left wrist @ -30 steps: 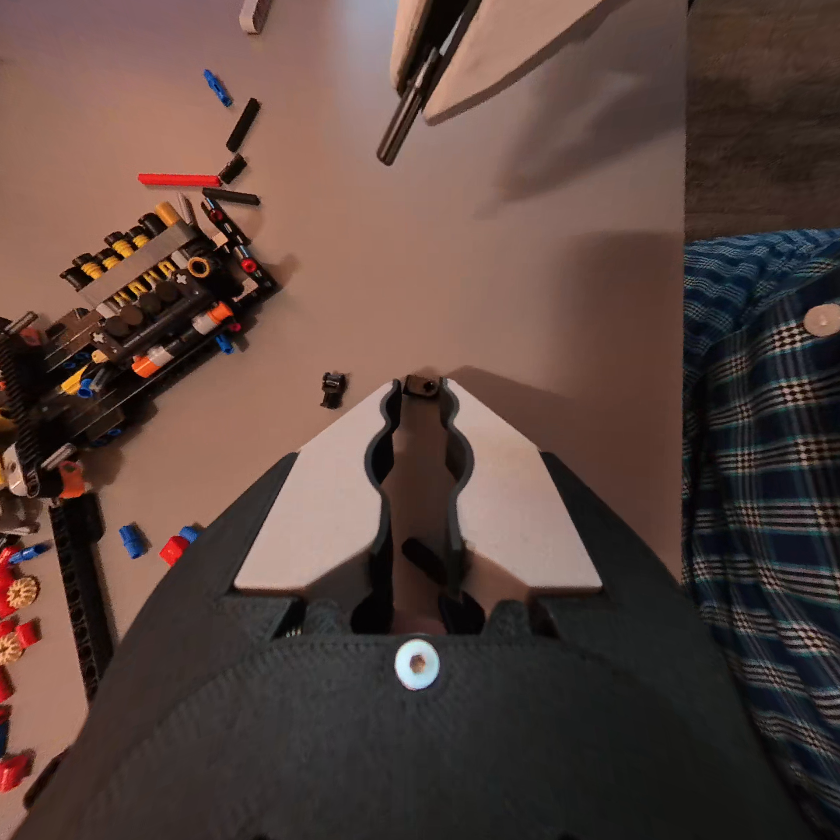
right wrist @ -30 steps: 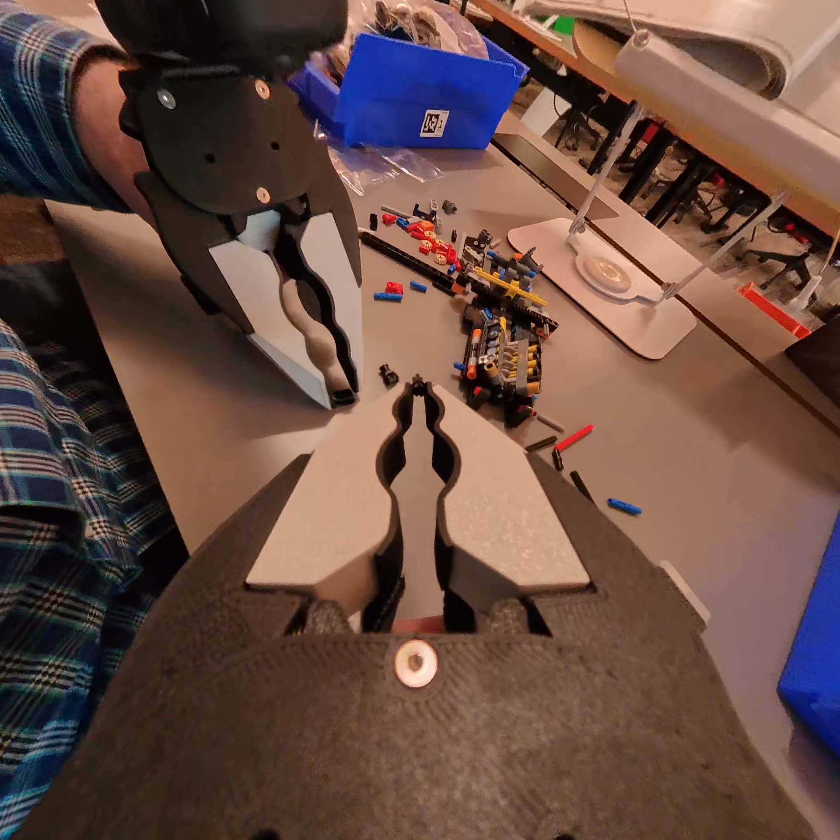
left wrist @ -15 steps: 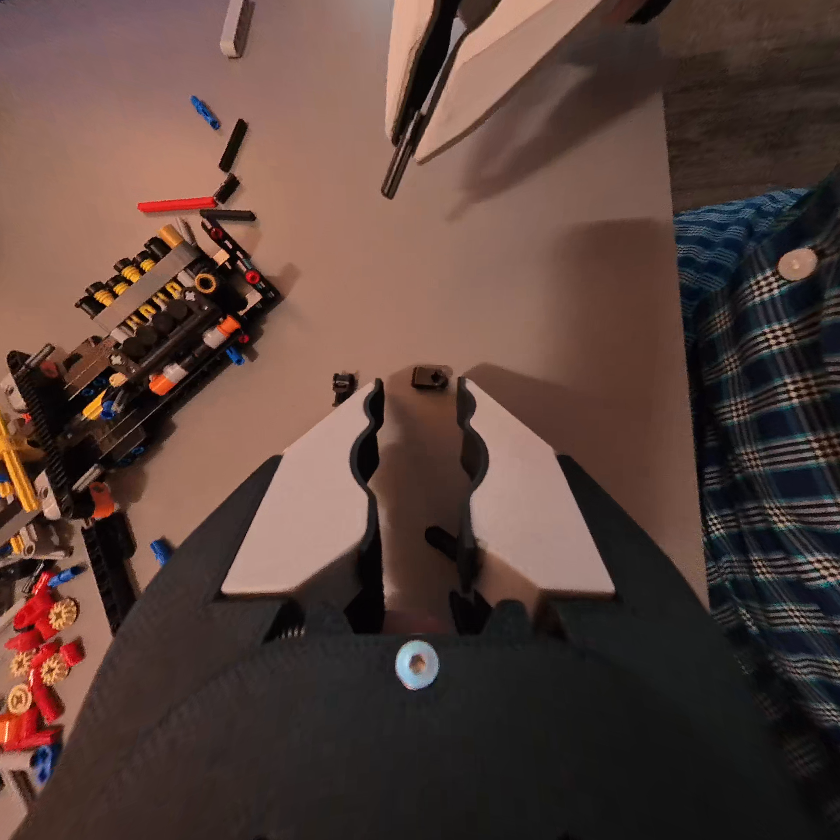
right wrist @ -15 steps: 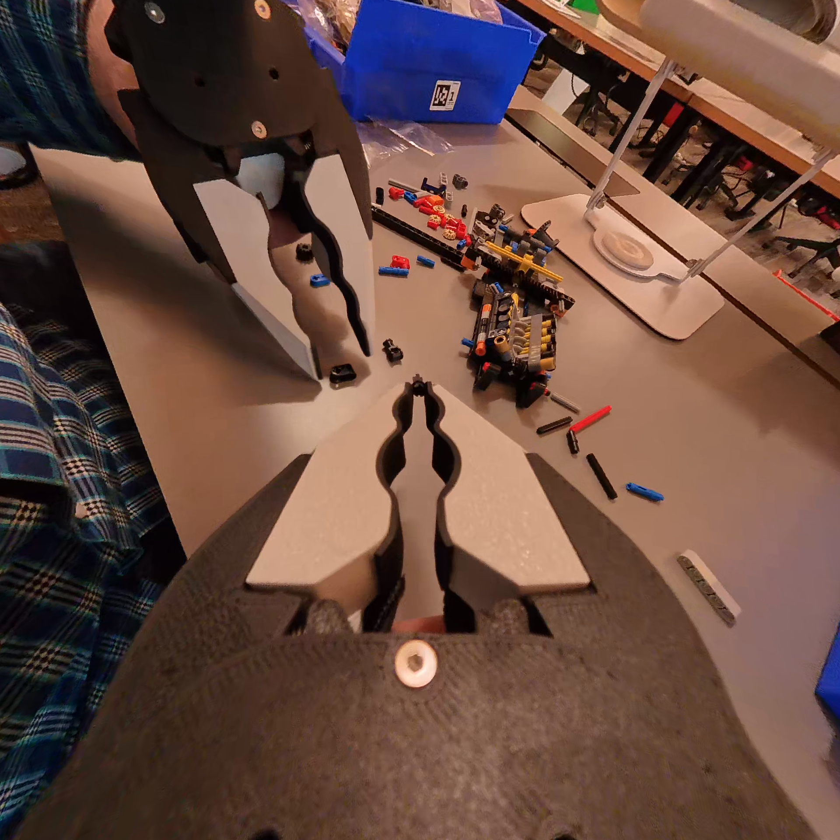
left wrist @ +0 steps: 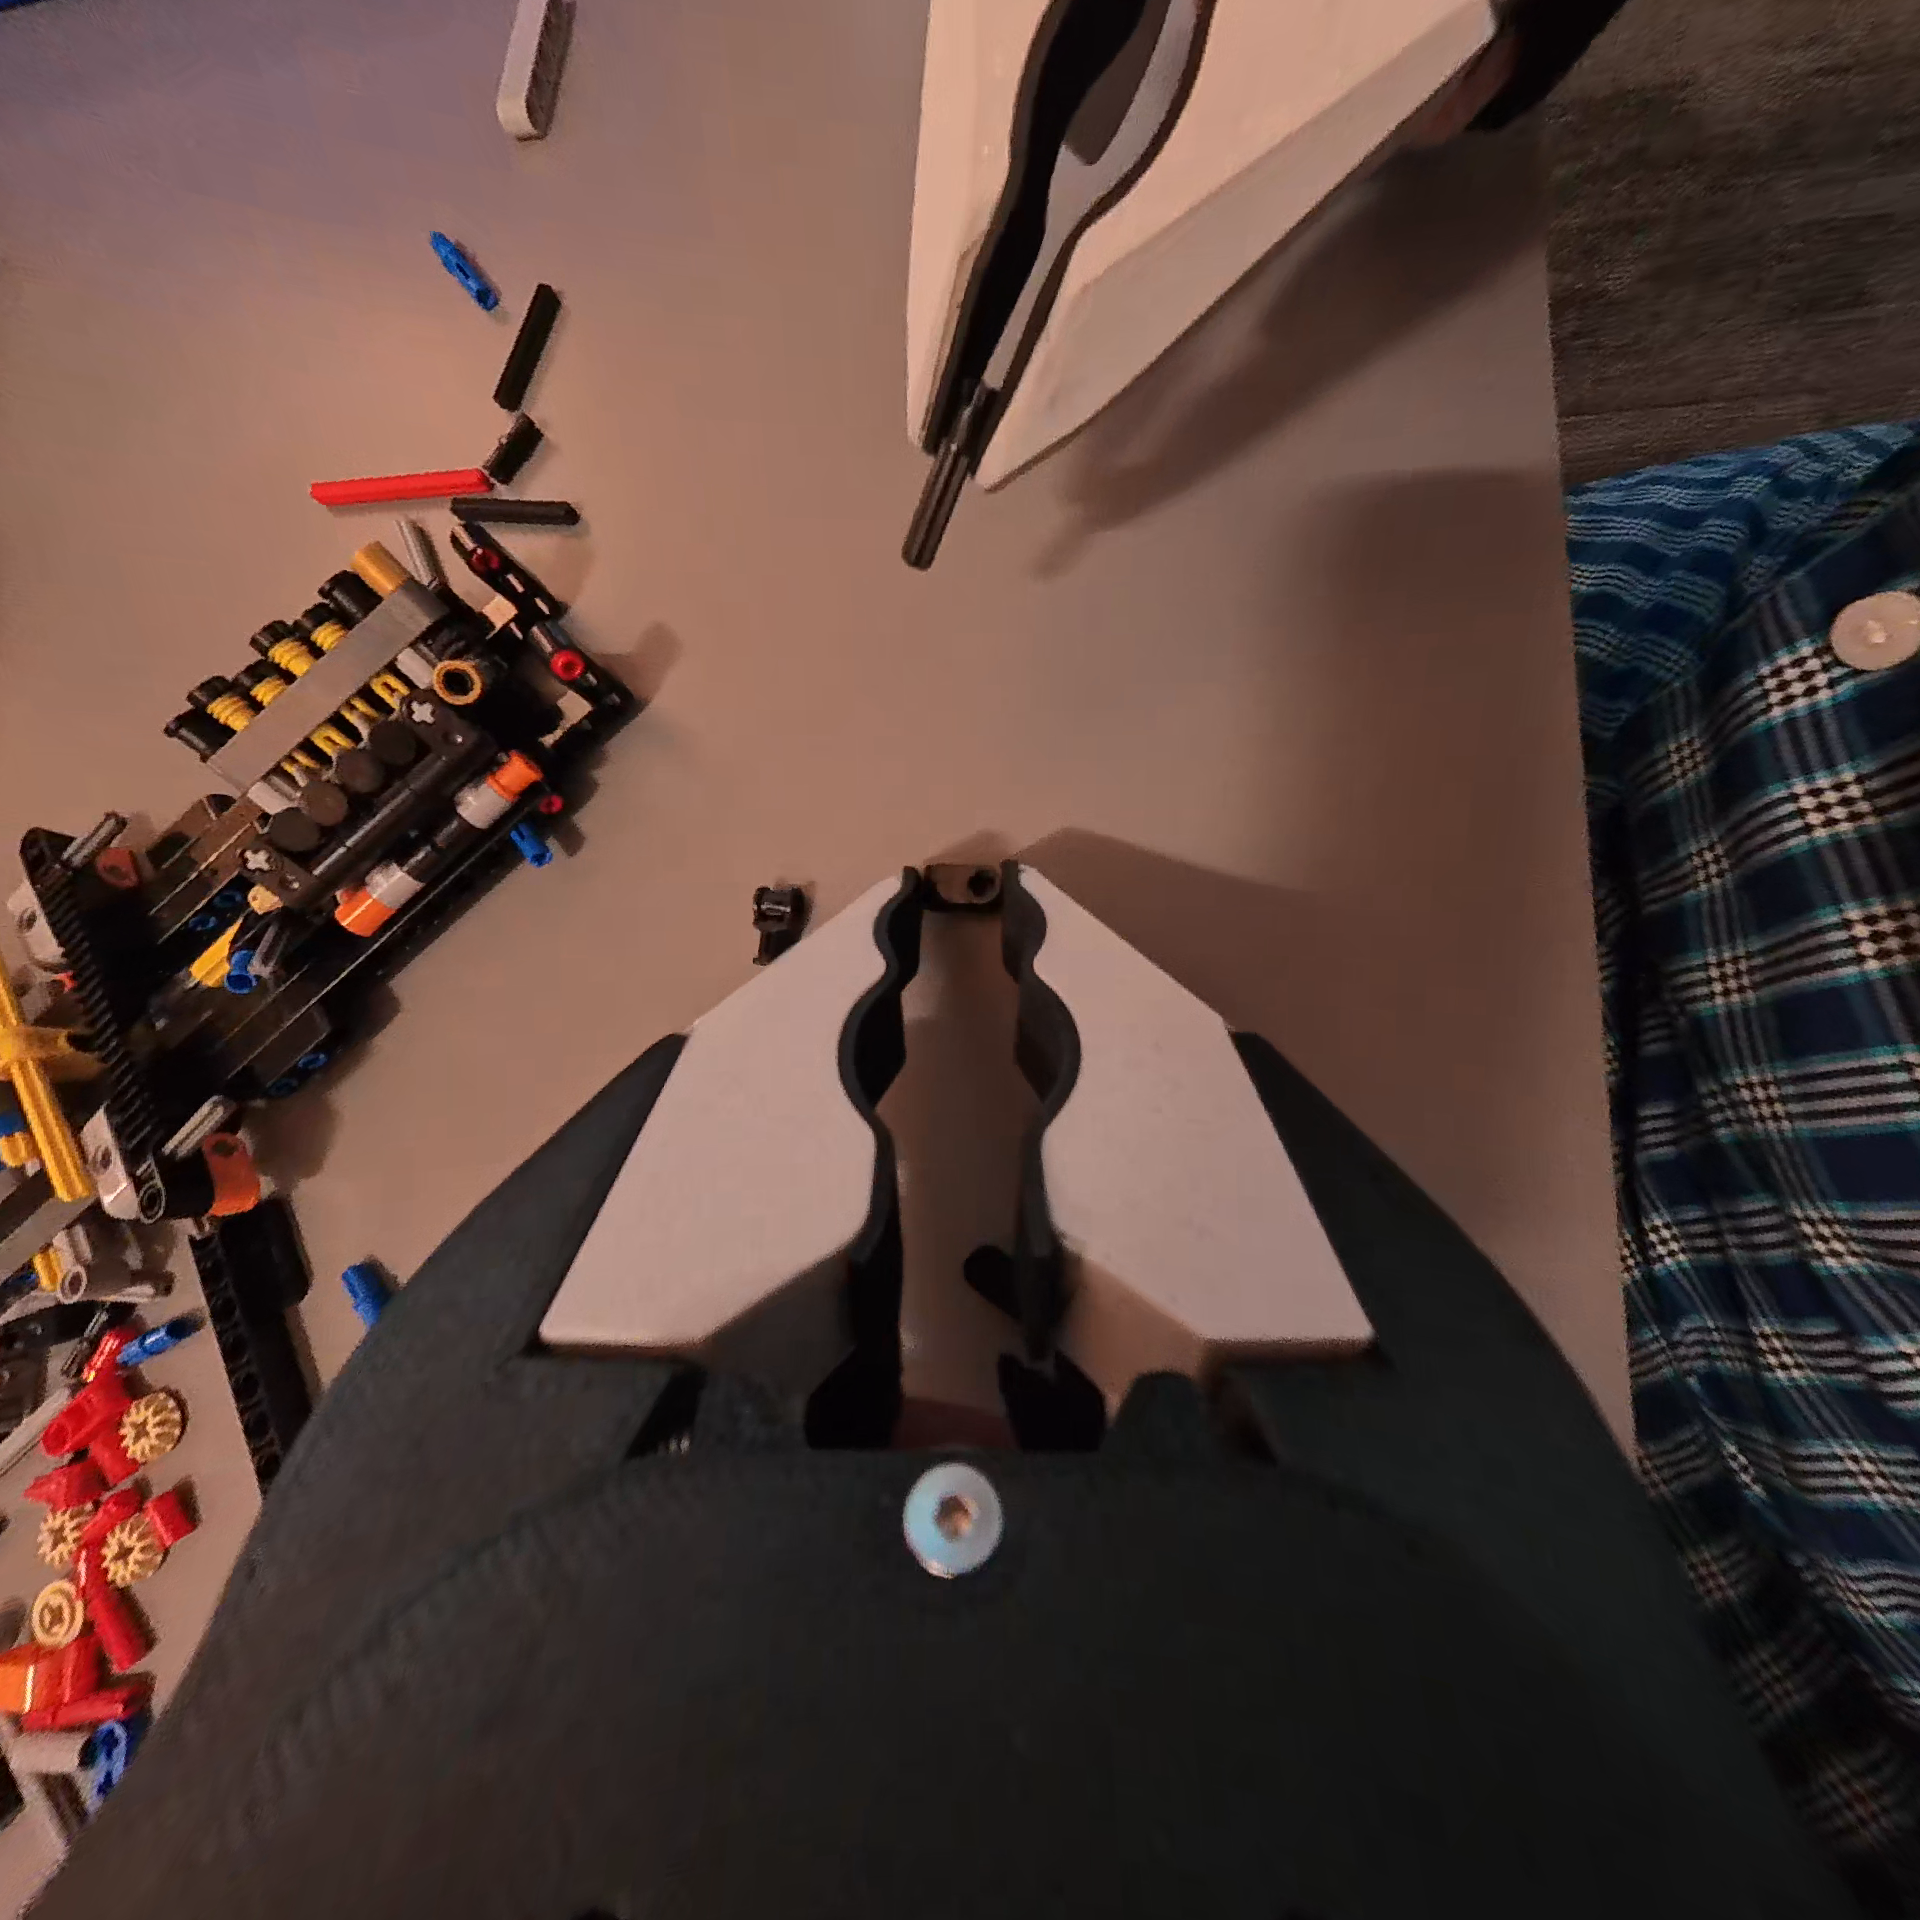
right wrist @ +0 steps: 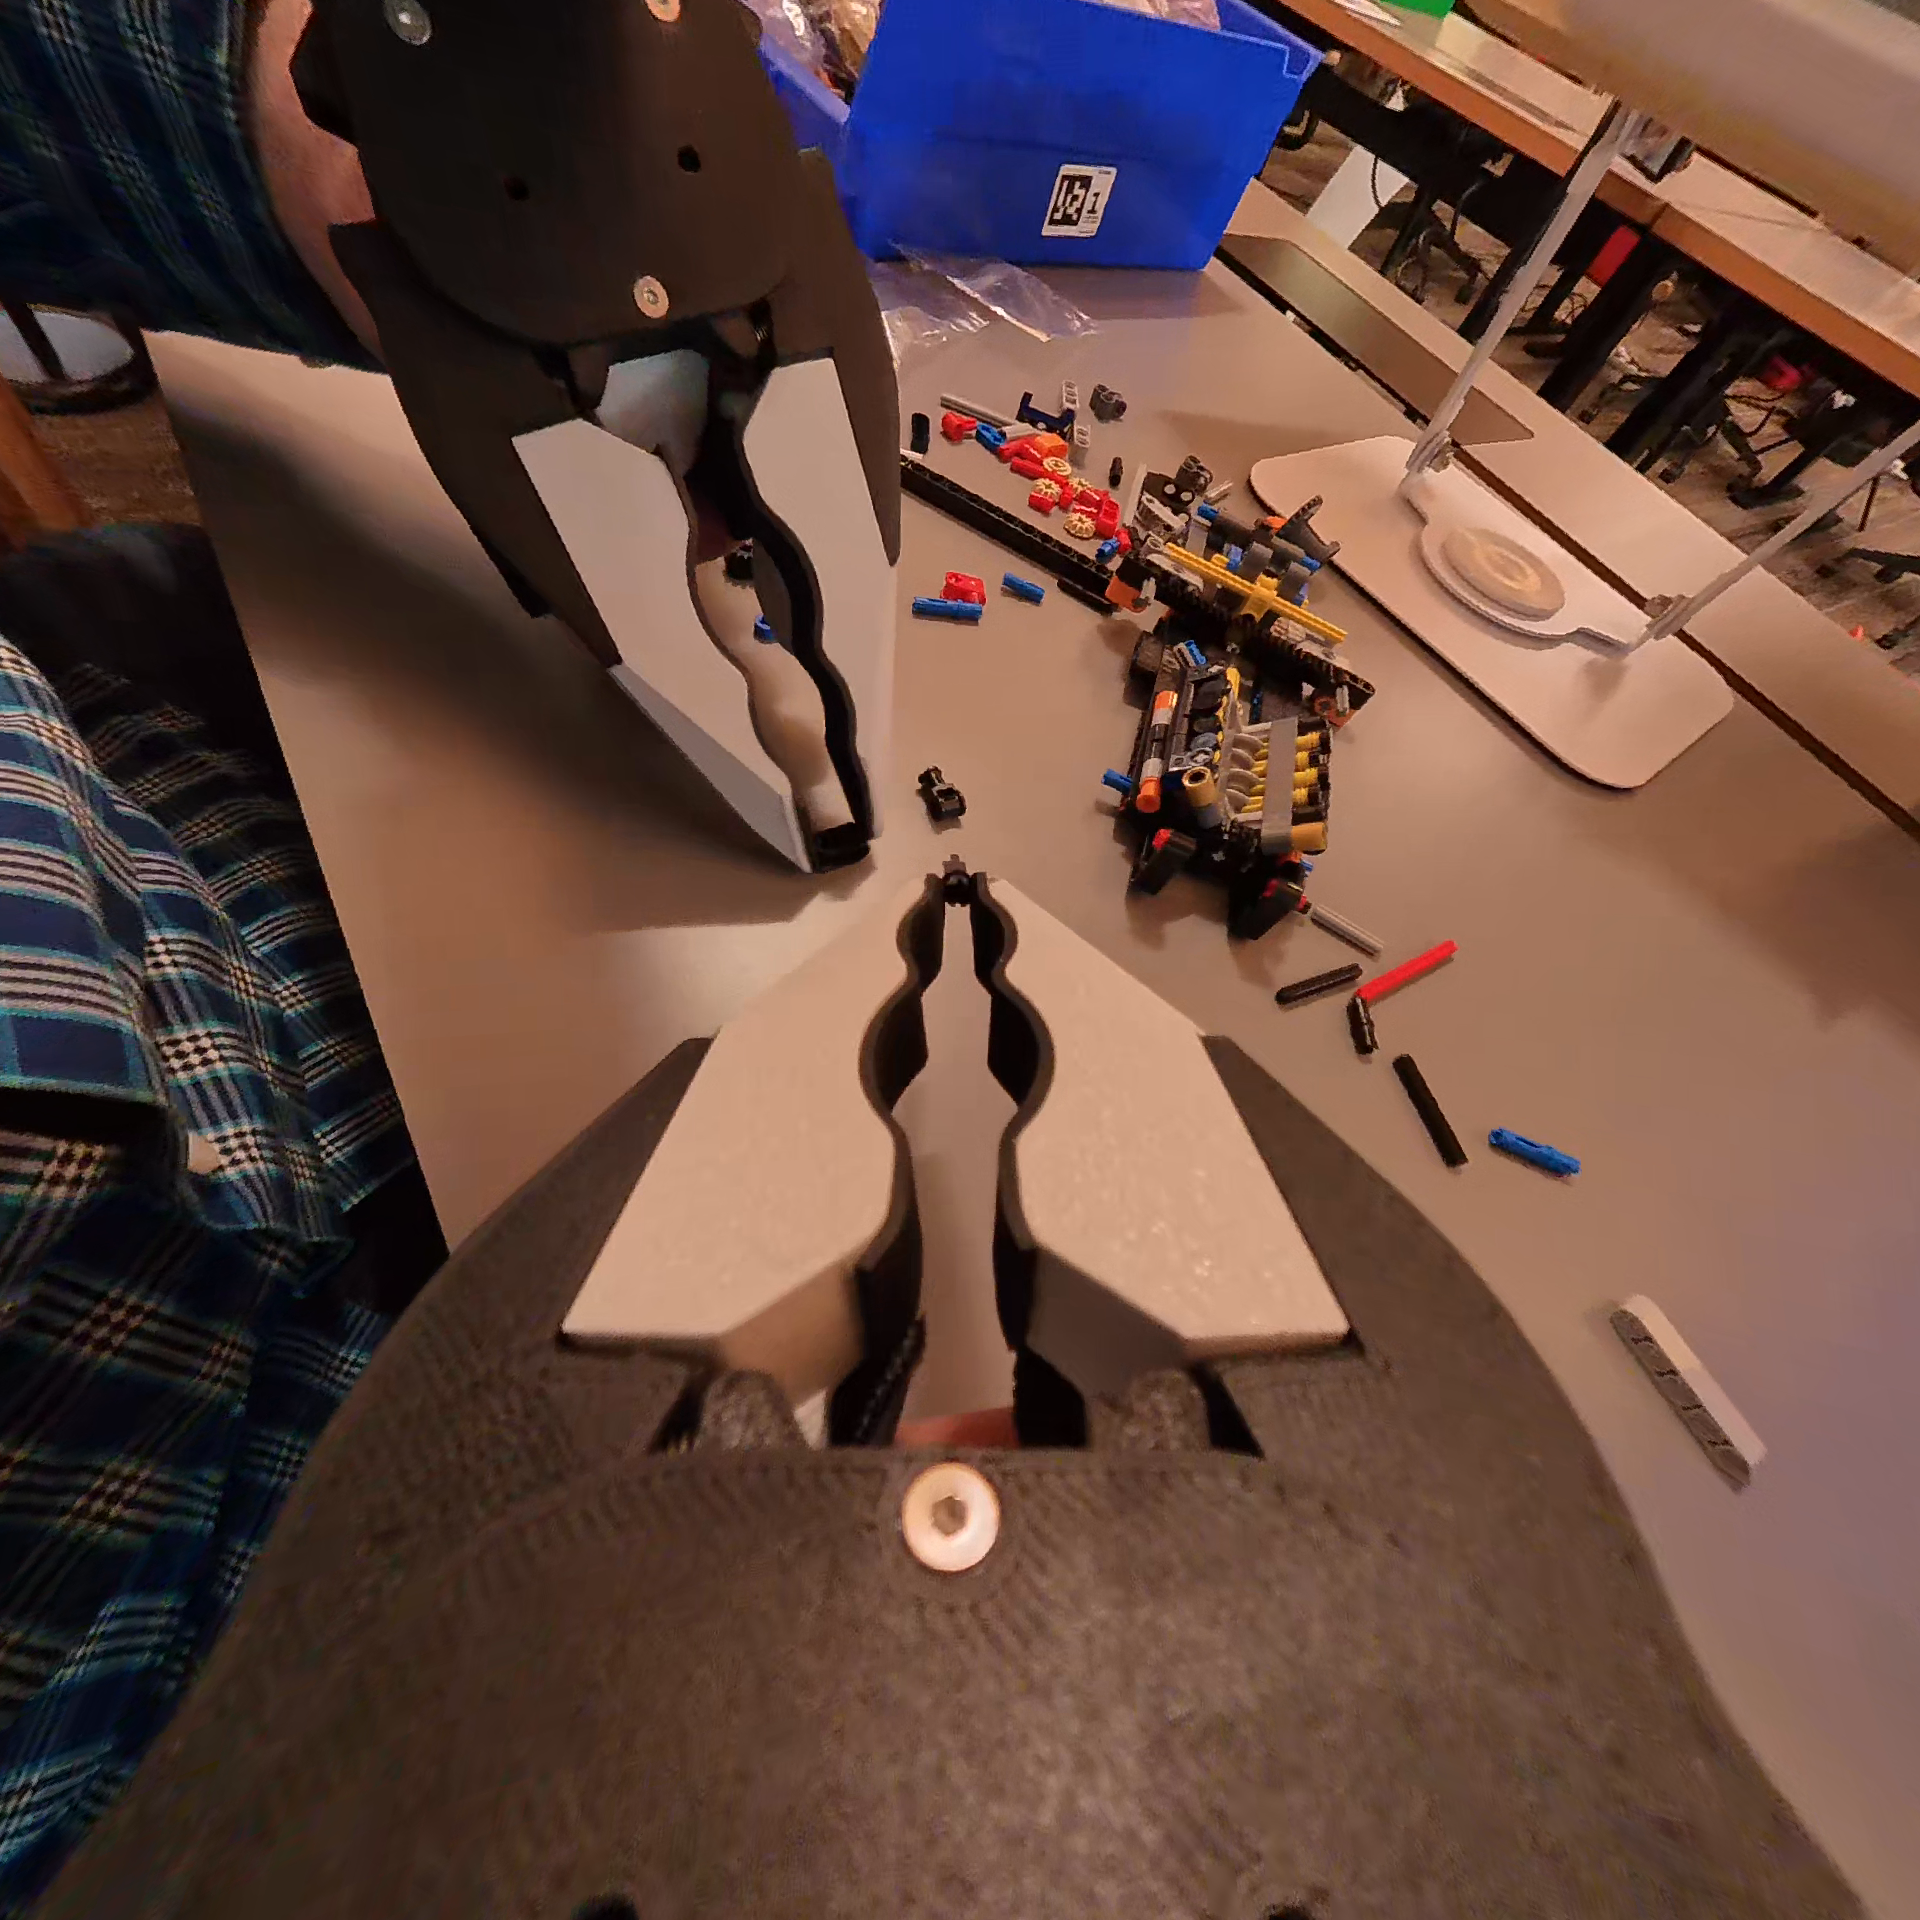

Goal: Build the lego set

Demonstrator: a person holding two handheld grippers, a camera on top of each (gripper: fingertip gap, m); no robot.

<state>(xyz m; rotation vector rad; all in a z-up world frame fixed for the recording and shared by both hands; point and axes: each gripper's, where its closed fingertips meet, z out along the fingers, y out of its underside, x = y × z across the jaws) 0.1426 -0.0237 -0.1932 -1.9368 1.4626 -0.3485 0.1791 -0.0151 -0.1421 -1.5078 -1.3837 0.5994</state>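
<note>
Bare grey tabletop (right wrist: 582, 935) lies open between the two grippers; farther right, the black-and-yellow brick assembly (right wrist: 1236, 748), scattered red and black rods (right wrist: 1403, 971) and a white lamp base (right wrist: 1507, 613) block passage

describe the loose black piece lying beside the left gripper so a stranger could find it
Start at the half-built lego model on the table, then move toward the left gripper. In the bare gap between them lies a small black connector, alone and touching nothing. Unlike the black block pinched in the gripper's tips, it lies free, and it is stubbier than the black axles farther off.
</note>
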